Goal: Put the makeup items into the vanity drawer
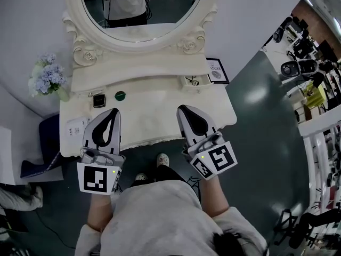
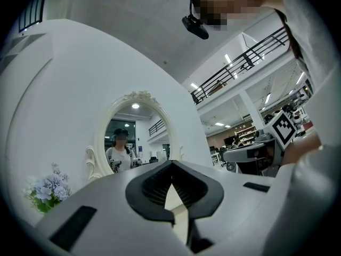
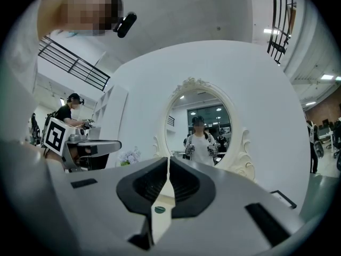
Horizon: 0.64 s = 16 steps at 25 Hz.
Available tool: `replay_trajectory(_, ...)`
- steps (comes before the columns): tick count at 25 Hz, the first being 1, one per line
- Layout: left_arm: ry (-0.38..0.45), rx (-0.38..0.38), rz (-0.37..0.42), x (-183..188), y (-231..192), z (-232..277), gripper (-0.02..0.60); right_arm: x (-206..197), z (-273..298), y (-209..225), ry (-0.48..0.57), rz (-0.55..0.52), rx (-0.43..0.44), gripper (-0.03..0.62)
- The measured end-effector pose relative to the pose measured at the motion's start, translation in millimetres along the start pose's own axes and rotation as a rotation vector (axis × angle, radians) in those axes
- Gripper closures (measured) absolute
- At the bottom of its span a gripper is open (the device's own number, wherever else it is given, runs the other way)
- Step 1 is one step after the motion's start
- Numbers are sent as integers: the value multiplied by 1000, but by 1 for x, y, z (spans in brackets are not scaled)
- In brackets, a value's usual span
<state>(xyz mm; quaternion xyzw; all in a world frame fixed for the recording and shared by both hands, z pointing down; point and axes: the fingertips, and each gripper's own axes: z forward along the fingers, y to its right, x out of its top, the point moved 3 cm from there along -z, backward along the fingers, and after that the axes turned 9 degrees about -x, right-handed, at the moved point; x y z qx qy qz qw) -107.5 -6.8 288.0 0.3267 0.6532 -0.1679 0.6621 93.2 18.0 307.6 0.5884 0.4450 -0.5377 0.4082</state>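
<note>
On the white vanity table [image 1: 160,122] lie a dark square compact [image 1: 98,100] and a round green item [image 1: 120,95], both at the back left. That green item [image 3: 159,209] also shows through the gap under the right jaws. A small white drawer [image 1: 193,80] on the raised shelf at the right looks pulled out, with a thin dark thing inside. My left gripper [image 1: 113,111] [image 2: 171,163] hovers over the table's front left, shut and empty, just short of the compact. My right gripper [image 1: 181,108] [image 3: 169,159] hangs over the front right, also shut and empty.
An oval mirror [image 1: 143,7] in a carved white frame stands behind the shelf. A bunch of pale blue flowers [image 1: 48,78] sits at the far left, a framed card [image 1: 217,70] at the far right, a white packet [image 1: 75,126] on the left edge. A blue seat [image 1: 45,151] stands left of the table.
</note>
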Motion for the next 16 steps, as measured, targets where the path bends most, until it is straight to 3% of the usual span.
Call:
replay_trajectory(4,10,2,-4,1,0,-2,568,2,-2,-4,6,5,1,566)
replay_trajectory(8,75,33,-38,11,-4,-3,568,4,-3,-8,16,5,-1,566)
replay_trajectory(16,64,20,-37,7,-3,-8,568,7,-6,-14,28,8,-6,566)
